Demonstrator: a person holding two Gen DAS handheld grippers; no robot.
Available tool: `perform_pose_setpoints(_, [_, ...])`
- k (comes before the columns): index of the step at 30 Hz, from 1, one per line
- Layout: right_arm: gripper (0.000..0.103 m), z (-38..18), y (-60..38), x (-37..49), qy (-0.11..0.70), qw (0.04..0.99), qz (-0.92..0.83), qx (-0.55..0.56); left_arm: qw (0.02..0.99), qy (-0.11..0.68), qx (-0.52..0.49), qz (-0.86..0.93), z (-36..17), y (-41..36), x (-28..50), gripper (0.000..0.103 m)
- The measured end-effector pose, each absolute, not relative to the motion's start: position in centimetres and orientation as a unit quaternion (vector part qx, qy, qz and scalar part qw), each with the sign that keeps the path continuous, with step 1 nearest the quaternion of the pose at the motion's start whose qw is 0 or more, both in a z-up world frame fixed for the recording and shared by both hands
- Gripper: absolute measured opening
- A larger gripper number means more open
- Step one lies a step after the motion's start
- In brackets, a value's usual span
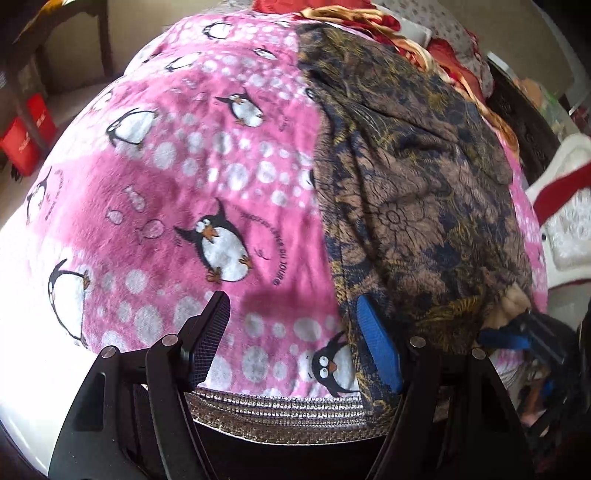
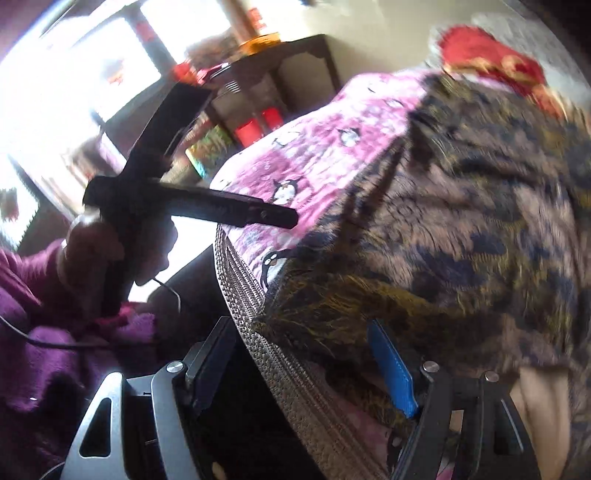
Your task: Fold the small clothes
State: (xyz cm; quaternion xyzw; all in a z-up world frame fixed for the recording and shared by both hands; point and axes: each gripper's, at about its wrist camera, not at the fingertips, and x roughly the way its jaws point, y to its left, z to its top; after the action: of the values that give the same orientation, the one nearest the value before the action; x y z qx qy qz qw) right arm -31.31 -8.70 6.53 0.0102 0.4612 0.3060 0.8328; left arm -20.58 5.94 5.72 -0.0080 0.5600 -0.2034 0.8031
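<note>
Brown-and-navy floral garment (image 1: 413, 206) lies spread on the pink penguin-print blanket (image 1: 177, 177), ahead of and to the right of the left gripper (image 1: 295, 339).

Left wrist view: jaws released, wide apart. The black pad (image 1: 208, 339) hangs over bare blanket. The blue pad (image 1: 378, 347) sits at the garment's left edge, with cloth behind and beside it; whether pad and cloth touch cannot be told. The garment runs from just beside the blue pad away toward the far end of the blanket, wrinkled, with its left edge roughly straight. Between the jaws, on the near side, a woven brown trim (image 1: 280, 413) borders the blanket. Far ahead, beyond the garment, is a heap of red-and-gold fabric (image 1: 373, 22). Right of the jaws the right gripper (image 1: 532, 339) shows in part at the garment's near corner. Far left, a red box (image 1: 26, 136) stands on the floor.

Right wrist view (blurred): right gripper (image 2: 306, 365) jaws spread. The blue pad (image 2: 393, 369) sits against the garment (image 2: 461, 229), near its edge; the black pad (image 2: 210, 362) is off the blanket edge. No fabric is seen pinched between them. Ahead and left of the jaws, the left gripper (image 2: 236, 210) reaches over the blanket (image 2: 306, 170), held by a hand (image 2: 96, 254). A purple sleeve (image 2: 44, 325) lies left of the jaws. Dark furniture (image 2: 295, 62) stands far ahead.
</note>
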Motion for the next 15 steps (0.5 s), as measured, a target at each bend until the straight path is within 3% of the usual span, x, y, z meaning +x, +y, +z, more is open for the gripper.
perform_pose_setpoints(9, [0.072,4.1,-5.2,-30.9,0.45,0.815,0.328,-0.157,0.818,0.544,-0.023,-0.185,6.9,7.5,-20.5,0.072])
perform_pose_setpoints(10, [0.062,3.5,-5.0,-30.6,0.457,0.809,0.328,-0.169,0.817,0.545,-0.024,-0.185,6.8,7.6,-20.6,0.072])
perform_pose_setpoints(11, [0.036,3.1,-4.9,-30.4,0.467,0.803,0.33,-0.169,0.816,0.547,-0.025,-0.186,6.8,7.8,-20.7,0.072])
perform_pose_setpoints(14, [0.011,3.3,-5.2,-29.1,0.479,0.8,0.345,-0.105,0.82,0.543,-0.023,-0.182,7.3,8.4,-20.9,0.072])
perform_pose_setpoints(15, [0.011,3.8,-5.4,-28.7,0.477,0.801,0.355,-0.073,0.823,0.538,-0.025,-0.18,7.6,8.6,-21.0,0.072])
